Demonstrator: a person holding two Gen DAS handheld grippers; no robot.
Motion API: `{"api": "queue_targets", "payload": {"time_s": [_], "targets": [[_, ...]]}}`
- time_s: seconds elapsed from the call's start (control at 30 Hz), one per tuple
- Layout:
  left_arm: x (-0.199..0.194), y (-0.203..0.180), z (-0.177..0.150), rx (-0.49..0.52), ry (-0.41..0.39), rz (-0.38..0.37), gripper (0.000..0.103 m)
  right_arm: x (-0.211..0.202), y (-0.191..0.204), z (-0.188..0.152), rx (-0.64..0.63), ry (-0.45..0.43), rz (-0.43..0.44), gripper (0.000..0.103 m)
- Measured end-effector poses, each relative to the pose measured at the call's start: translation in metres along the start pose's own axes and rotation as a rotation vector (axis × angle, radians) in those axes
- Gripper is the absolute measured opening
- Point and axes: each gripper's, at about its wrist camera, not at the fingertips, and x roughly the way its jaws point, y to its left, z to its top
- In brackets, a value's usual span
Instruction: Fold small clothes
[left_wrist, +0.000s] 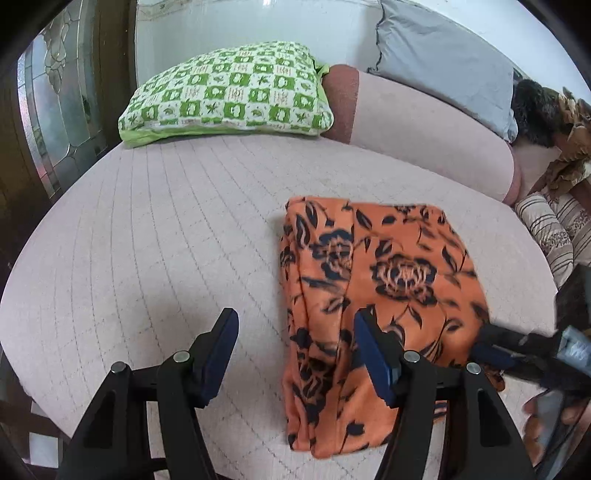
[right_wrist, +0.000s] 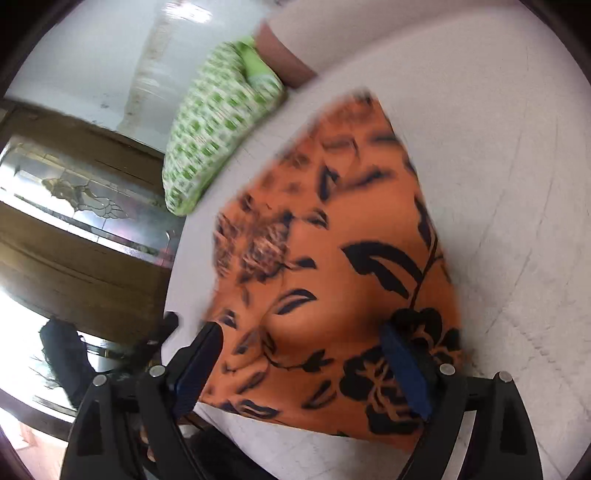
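Note:
An orange garment with a dark floral print (left_wrist: 373, 280) lies folded into a rough rectangle on the pale quilted bed (left_wrist: 155, 236). My left gripper (left_wrist: 295, 326) hovers open over the cloth's near left edge. One finger is above the bare quilt, the other above the fabric, and nothing is between them. At the cloth's right edge the right gripper (left_wrist: 513, 350) shows, blurred. In the right wrist view the garment (right_wrist: 332, 229) fills the middle. My right gripper (right_wrist: 301, 334) stands wide open over its near end, and its pads do not pinch it.
A green-and-white checked pillow (left_wrist: 229, 92) lies at the head of the bed beside a pink bolster (left_wrist: 424, 125) and a grey pillow (left_wrist: 443, 55). Striped bedding (left_wrist: 550, 229) is heaped at the right. A dark wooden door with patterned glass (left_wrist: 55, 103) stands to the left.

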Motion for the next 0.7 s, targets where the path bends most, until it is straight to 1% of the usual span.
{"api": "queue_targets", "payload": {"time_s": [0.03,0.07,0.1,0.17,0.2,0.23,0.27,0.3,0.33,0.37,0.4,0.43,0.47,0.57,0.63,0.67,0.7], "targets": [[-0.001,0.000,-0.003,0.004,-0.003,0.001,0.066,-0.003,0.005,0.001,-0.008,0.001,0.003,0.089],[-0.001,0.000,-0.008,0.008,-0.006,0.011,0.066,-0.011,0.013,0.004,-0.026,-0.007,0.029,0.089],[-0.001,-0.001,-0.012,0.011,-0.008,0.017,0.066,-0.016,0.018,0.007,-0.042,-0.025,0.042,0.089],[0.003,-0.006,-0.019,0.020,-0.009,-0.006,0.066,-0.028,0.024,0.018,-0.072,-0.082,0.034,0.089],[0.009,-0.008,-0.023,0.033,0.011,-0.002,0.066,-0.032,0.021,0.026,-0.067,-0.109,0.045,0.089],[0.015,-0.010,-0.025,0.045,0.035,0.008,0.066,-0.031,0.017,0.030,-0.050,-0.109,0.058,0.089],[0.027,-0.010,-0.029,0.052,0.076,0.026,0.067,-0.025,0.009,0.037,-0.009,-0.092,0.084,0.089],[0.039,-0.008,-0.034,0.042,0.113,0.029,0.068,-0.009,-0.006,0.043,0.046,-0.039,0.110,0.089],[0.045,-0.006,-0.037,0.030,0.129,0.022,0.068,0.006,-0.018,0.047,0.097,0.016,0.104,0.089],[0.045,-0.004,-0.038,0.014,0.128,0.015,0.068,0.013,-0.029,0.048,0.140,0.029,0.110,0.089],[0.040,-0.003,-0.037,0.005,0.117,0.012,0.068,0.008,-0.028,0.051,0.147,0.007,0.135,0.089],[0.036,-0.003,-0.036,0.007,0.110,0.011,0.068,0.004,-0.023,0.053,0.138,0.013,0.133,0.089],[0.030,-0.003,-0.033,0.013,0.100,0.009,0.068,-0.002,-0.015,0.056,0.102,0.012,0.129,0.089],[0.017,0.003,-0.025,-0.009,0.068,-0.031,0.068,-0.017,-0.006,0.064,0.029,-0.024,0.118,0.089],[0.012,0.012,-0.016,-0.045,0.047,-0.058,0.068,-0.022,-0.010,0.071,0.018,-0.055,0.067,0.089],[0.012,0.018,-0.011,-0.067,0.044,-0.078,0.068,-0.024,-0.017,0.076,0.027,-0.070,0.028,0.089],[0.014,0.027,-0.006,-0.099,0.046,-0.106,0.068,-0.023,-0.028,0.079,0.049,-0.068,0.015,0.089]]}}
